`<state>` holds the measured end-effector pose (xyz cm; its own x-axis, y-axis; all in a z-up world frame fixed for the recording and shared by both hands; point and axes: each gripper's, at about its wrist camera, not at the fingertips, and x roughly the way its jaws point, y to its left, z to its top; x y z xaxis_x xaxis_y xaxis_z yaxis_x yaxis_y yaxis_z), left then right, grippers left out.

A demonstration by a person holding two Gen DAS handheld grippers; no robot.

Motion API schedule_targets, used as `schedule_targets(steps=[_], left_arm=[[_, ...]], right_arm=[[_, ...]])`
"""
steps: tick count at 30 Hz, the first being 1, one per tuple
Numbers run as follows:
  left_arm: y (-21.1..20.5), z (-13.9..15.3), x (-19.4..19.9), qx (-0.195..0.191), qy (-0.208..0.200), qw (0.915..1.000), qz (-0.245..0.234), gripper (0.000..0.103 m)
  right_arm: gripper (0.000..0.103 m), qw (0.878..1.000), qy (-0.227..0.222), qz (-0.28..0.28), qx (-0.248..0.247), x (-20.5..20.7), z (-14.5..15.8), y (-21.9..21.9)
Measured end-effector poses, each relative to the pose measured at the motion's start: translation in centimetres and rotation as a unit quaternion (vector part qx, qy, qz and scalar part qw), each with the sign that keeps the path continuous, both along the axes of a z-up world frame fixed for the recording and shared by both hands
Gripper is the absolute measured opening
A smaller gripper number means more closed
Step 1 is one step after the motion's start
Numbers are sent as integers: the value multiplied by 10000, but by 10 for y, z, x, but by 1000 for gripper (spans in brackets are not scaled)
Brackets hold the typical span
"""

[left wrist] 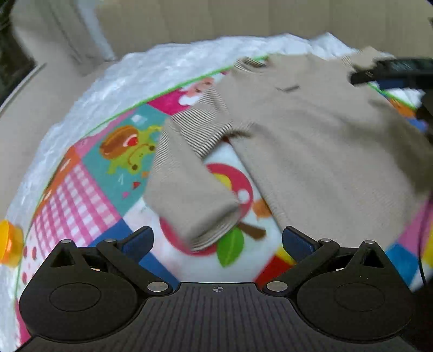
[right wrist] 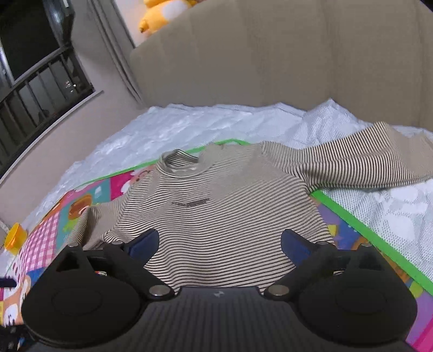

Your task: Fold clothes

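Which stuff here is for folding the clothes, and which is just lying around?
For the job:
striped shirt
left gripper, open
right gripper, open
colourful mat it lies on

Just lying about:
orange cup
yellow plush toy
white bedcover

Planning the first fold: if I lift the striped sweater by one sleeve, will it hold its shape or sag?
Likely sag: the sweater lies limp, its right sleeve draped off the play mat onto the white sheet. The left sleeve is already bent over. The knit looks grippy, so it probably won't slip.
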<state>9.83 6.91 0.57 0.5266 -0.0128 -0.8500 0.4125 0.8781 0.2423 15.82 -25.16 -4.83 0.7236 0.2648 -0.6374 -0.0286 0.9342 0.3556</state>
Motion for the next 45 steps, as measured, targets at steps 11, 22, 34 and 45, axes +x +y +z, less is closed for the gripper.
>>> schedule_targets(steps=[11, 22, 34, 45], left_arm=[[-15, -42, 8, 1593, -364, 9804, -1099, 85], [28, -8, 75, 367, -638, 9964, 421, 6], [168, 105, 105, -2850, -730, 9096, 2932, 5], [19, 120, 173, -4317, -98, 8738, 2235, 5]], right_arm=[[97, 9990, -105, 403, -163, 3, 2, 17], [97, 9995, 123, 269, -91, 9, -11, 9], [97, 9992, 241, 76, 307, 8, -8, 0], [97, 9917, -85, -846, 967, -1, 14, -47]])
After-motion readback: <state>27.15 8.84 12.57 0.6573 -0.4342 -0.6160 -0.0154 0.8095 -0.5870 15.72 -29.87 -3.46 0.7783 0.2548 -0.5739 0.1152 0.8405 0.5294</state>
